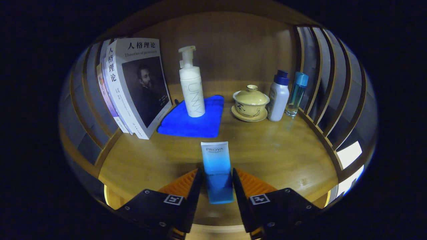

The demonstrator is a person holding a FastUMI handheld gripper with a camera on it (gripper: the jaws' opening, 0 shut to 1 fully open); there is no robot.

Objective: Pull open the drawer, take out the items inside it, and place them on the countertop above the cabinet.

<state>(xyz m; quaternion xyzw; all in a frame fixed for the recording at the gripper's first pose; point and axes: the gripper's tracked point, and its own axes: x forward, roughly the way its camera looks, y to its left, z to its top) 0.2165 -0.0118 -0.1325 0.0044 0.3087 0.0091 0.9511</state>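
Tube [217, 171]: blue-to-white gradient tube, held upright between the two fingers, flat end up, above the front part of the countertop [273, 156].
Gripper [217, 181]: both fingers pressed against the tube's sides, one each side; pinching it, not spread.
Countertop: wooden shelf surface with wooden back wall and slatted side walls; used as landmark for everything below.
Blue cloth [191, 121]: folded, lying flat mid-countertop, beyond the tube and slightly to its left.
Pump bottle [191, 85]: white, upright, standing on the blue cloth's rear part.
Books [133, 86]: a few standing on the countertop's left side, leaning back against the left slats; front one is white with a dark portrait cover. Its lower corner is just beside the cloth.
Lidded cup [251, 101]: yellowish ceramic, lid on, sitting on a matching saucer, toward the countertop's rear right, right of the cloth.
White bottle [279, 96]: dark blue cap, upright, just right of the cup's saucer.
Clear blue bottle [296, 95]: teal cap, upright, just beside the white bottle, nearest the right slats.
Drawer: cannot tell, nothing to report.
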